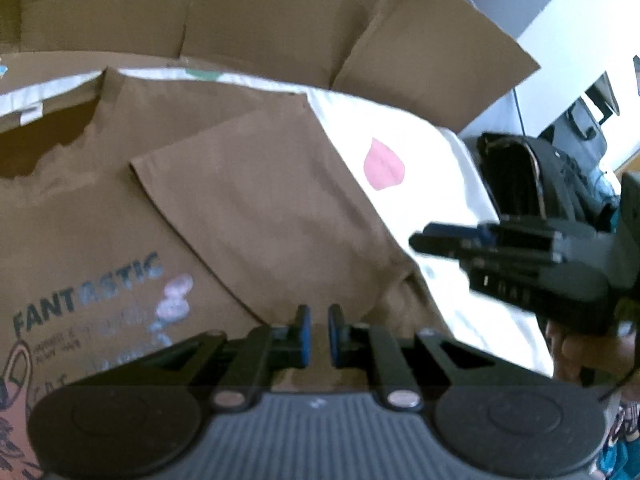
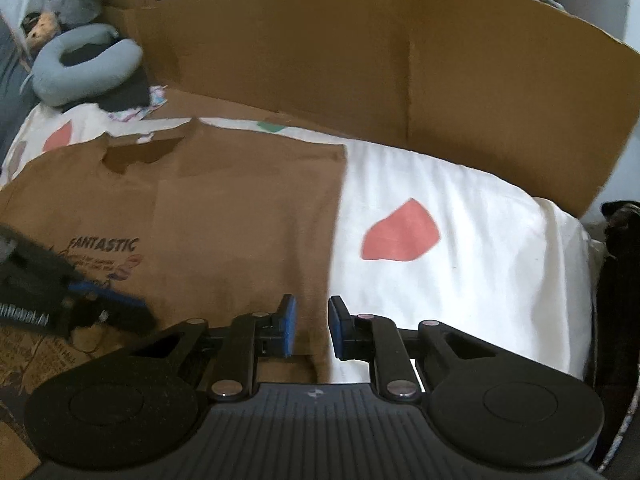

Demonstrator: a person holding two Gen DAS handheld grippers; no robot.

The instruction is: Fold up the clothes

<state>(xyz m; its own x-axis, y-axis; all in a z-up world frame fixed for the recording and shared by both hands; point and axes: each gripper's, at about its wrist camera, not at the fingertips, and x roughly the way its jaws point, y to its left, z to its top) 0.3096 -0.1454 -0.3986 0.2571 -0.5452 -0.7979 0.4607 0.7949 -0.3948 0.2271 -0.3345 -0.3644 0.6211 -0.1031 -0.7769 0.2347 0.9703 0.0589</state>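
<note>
Left hand-held gripper (image 1: 319, 334) nearly closed, right hand-held gripper (image 2: 312, 328) ajar.

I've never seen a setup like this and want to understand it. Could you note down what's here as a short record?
Garment: brown T-shirt, "FANTASTIC" print, lying flat
Fold state: one side flap already folded over its front
Surface: white sheet with a pink patch
Backdrop: cardboard wall
Left hand-held gripper: narrow gap, nothing between, over the shirt
Right hand-held gripper: open, empty, above the shirt's edge
Elsewhere: grey neck pillow
</note>
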